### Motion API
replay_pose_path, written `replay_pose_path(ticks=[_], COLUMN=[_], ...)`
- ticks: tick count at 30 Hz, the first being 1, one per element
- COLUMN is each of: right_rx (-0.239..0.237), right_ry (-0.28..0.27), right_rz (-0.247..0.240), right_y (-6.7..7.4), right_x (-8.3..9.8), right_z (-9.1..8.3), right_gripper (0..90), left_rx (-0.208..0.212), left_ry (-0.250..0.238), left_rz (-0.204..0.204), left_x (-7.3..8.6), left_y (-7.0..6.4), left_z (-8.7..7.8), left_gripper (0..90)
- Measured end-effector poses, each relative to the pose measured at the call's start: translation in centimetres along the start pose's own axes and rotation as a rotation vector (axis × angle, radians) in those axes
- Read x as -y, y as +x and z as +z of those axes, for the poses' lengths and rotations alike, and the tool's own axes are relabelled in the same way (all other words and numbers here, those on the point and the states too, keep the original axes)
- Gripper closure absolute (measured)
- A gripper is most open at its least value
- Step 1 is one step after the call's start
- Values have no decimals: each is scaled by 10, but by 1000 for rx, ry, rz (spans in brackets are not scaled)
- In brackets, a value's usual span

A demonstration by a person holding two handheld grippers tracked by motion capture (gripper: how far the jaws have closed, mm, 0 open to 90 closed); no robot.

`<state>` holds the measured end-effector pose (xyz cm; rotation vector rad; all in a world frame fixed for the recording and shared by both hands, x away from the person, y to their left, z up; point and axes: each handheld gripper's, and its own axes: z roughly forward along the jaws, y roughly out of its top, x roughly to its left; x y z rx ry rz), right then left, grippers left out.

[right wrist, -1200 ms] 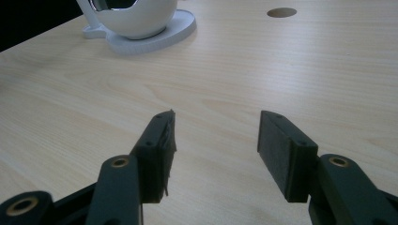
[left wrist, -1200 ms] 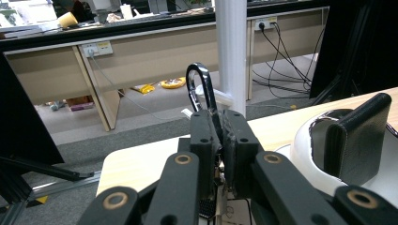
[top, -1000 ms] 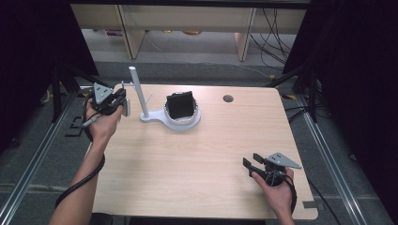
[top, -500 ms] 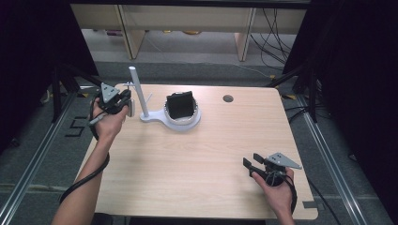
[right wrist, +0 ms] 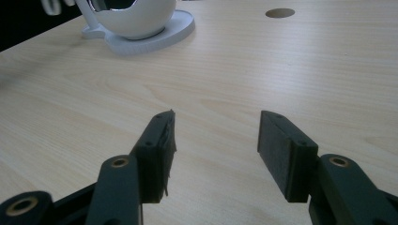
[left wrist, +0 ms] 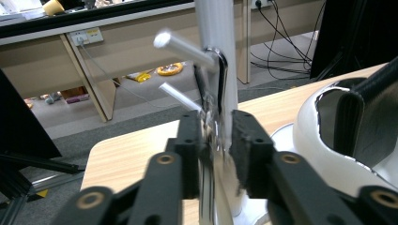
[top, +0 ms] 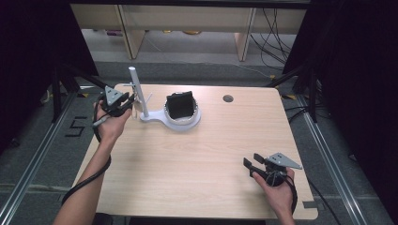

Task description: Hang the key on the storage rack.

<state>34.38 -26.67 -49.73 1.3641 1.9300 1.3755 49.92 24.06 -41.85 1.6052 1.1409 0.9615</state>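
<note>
At the far left of the table [top: 187,168] the left gripper [top: 126,104] sits against the white post [top: 139,93] of a stand [top: 173,119]. In the left gripper view its jaws have just been opening; a shiny, blurred metal piece [left wrist: 213,140] lies between them, and I cannot tell whether the pads press on it. Two white pegs [left wrist: 185,47] jut from the post, both smeared. The post's top is cut off there. To the right, one white bowl-like cup [top: 185,115] holds one black object [top: 180,104], partly hidden by the rim. One round hole [top: 228,98] lies farther right. At the near right, the right gripper [top: 251,161] rests with jaws apart, nothing between them.
</note>
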Motion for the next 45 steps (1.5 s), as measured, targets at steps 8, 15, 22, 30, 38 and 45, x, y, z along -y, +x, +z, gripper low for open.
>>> replay_pose_path(ticks=[8, 15, 22, 30, 38, 45], right_rx=[-5, -7, 1, 5, -18, -12], right_ry=[-3, -2, 34, 5, 9, 6], right_rz=[-22, -23, 14, -37, -34, -31], right_y=[-2, -2, 2, -1, 1, 0], right_x=[-1, -1, -1, -1, 0, 0], right_z=[0, 0, -2, 1, 3, 2], right_gripper=[477, 475, 474, 471, 469, 466], left_rx=[14, 43, 73, 84, 64, 57], left_ry=[-17, -10, 23, 36, -3, -18], left_rz=[-11, -33, -14, -23, -74, -78], left_x=[11, 30, 60, 99, 121, 126], left_y=[1, 0, -9, -18, -20, -22], left_z=[-20, -44, -67, -88, -101, -106], left_gripper=[574, 513, 497, 493, 469, 438])
